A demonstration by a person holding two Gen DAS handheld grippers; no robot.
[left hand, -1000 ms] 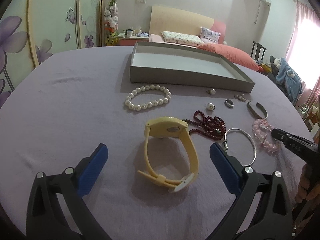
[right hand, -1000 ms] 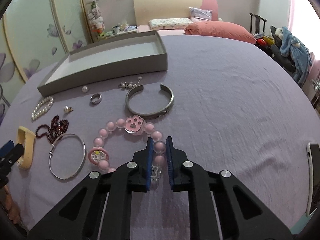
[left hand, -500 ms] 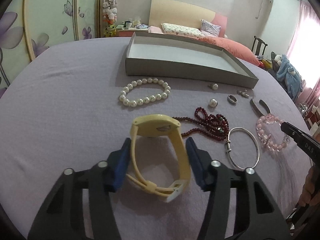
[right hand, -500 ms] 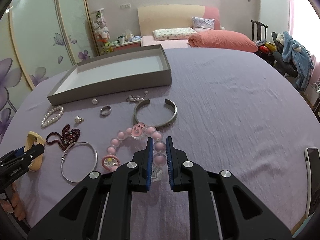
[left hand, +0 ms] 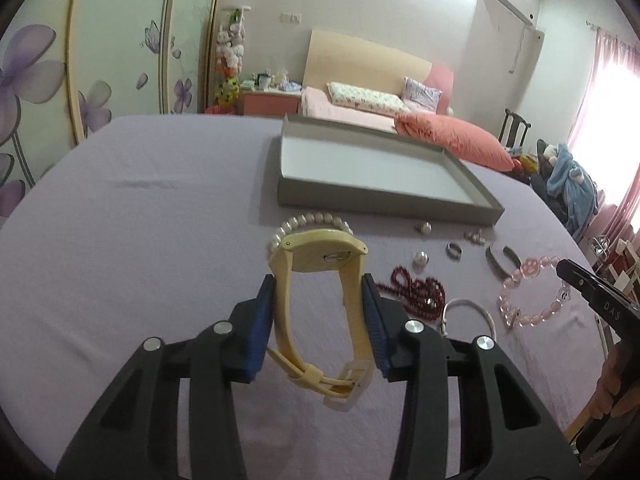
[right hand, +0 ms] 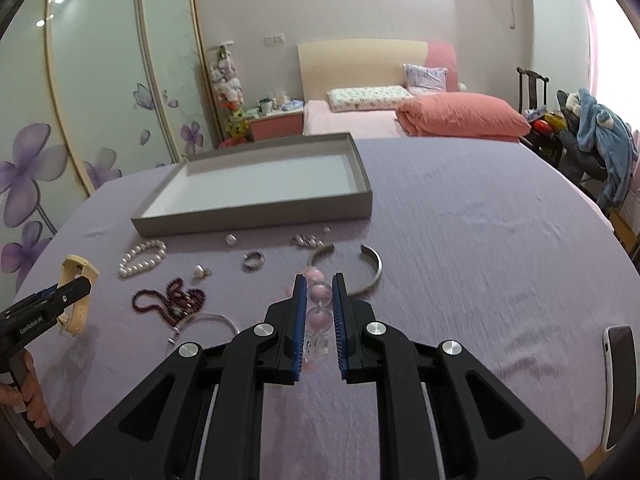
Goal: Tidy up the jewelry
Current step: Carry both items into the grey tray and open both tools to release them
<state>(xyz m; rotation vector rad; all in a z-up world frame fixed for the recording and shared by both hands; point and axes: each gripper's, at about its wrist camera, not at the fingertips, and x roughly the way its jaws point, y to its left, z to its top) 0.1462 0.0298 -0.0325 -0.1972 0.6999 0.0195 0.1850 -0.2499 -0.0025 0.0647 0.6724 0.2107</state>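
A yellow watch (left hand: 320, 252) hangs above the purple cloth between the blue pads of my left gripper (left hand: 318, 284). The jaws are closing and the pads press on both sides of its strap. My right gripper (right hand: 319, 280) is shut on a pink bead bracelet (right hand: 319, 294), which hangs from it off the cloth; in the left wrist view the pink bead bracelet (left hand: 532, 268) dangles at the right. The grey tray (right hand: 256, 220) lies further back on the table with nothing in it. In the right wrist view the watch (right hand: 76, 276) shows at the far left.
On the cloth before the tray lie a pearl bracelet (right hand: 142, 262), a dark red bead necklace (right hand: 172, 300), a silver bangle (right hand: 208, 320), a silver cuff (right hand: 372, 276), a ring (right hand: 253, 260) and small pearl pieces. A phone (right hand: 618, 376) lies at the table's right edge.
My left gripper's jaws closed from wide open onto the watch strap and lifted the watch. My right gripper rose, with the pink bracelet in it.
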